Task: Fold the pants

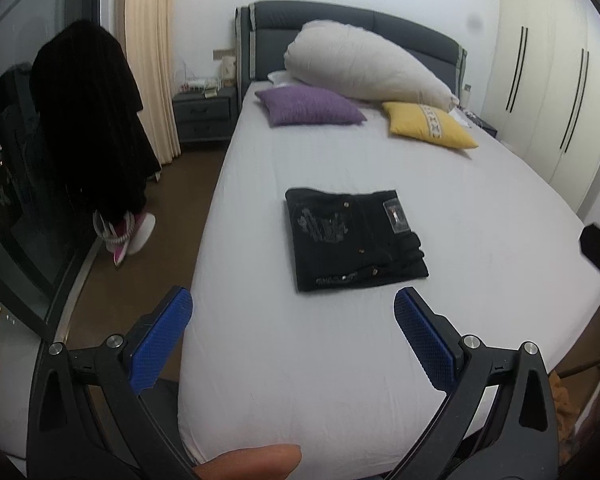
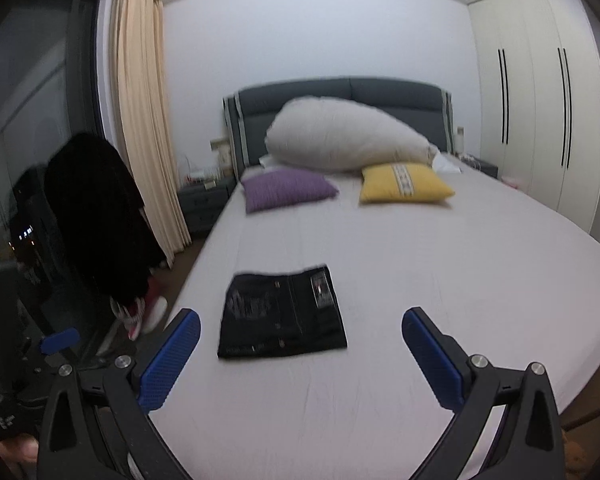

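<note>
Black pants lie folded into a flat rectangle on the white bed sheet, with a pocket label facing up. The right wrist view shows the same pants, slightly blurred. My left gripper hovers open above the near part of the bed, short of the pants, with nothing between its blue pads. My right gripper is also open and empty, held back from the pants. A blue pad of the left gripper shows at the left of the right wrist view.
A purple cushion, a yellow cushion and a big white pillow lie at the headboard. Left of the bed are dark hanging clothes, pink shoes, a nightstand and a glass door. Wardrobe doors line the right wall.
</note>
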{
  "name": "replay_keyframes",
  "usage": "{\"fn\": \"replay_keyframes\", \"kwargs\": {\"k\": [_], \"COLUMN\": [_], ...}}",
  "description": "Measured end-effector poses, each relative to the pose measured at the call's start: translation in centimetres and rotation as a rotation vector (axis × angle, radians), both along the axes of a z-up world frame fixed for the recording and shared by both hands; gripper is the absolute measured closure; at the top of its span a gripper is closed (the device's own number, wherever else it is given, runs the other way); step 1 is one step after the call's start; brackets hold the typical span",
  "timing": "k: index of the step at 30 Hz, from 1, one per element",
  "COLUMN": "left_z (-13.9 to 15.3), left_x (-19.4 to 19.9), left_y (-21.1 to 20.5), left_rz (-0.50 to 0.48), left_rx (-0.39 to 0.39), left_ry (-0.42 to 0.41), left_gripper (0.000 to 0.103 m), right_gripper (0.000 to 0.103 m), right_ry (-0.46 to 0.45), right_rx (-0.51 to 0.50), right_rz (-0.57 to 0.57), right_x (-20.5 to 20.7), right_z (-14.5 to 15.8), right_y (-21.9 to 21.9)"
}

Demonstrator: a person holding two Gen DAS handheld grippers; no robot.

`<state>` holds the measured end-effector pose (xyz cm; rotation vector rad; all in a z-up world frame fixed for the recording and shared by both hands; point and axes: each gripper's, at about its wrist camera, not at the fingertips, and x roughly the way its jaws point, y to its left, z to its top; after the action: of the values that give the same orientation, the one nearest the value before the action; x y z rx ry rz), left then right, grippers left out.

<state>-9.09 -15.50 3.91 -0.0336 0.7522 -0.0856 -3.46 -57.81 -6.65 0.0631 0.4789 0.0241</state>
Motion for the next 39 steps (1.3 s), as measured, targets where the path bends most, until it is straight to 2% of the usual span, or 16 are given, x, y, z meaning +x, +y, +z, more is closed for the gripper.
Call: {"fn": "replay_keyframes", "kwargs": {"k": [8,39], "left_z": [-1.7,-3.5], "left_x": [0.9,2.2], "left_y": [0.3,-0.2], "left_rz": [0.027,0.023], "left_rx": [0.013,0.037], "left_ry": [0.039,0.074], "left_gripper": [0.000,0.000], "right_gripper": [0.000,0.000], "right_ry": [0.097,0.167], "right_rx": [0.020,0.018], "right_rz": [0.004,0.013], "right_x": [1.2,2.1], "right_z": [-2.5,-4.1], "right_y": [0.5,0.3]}}
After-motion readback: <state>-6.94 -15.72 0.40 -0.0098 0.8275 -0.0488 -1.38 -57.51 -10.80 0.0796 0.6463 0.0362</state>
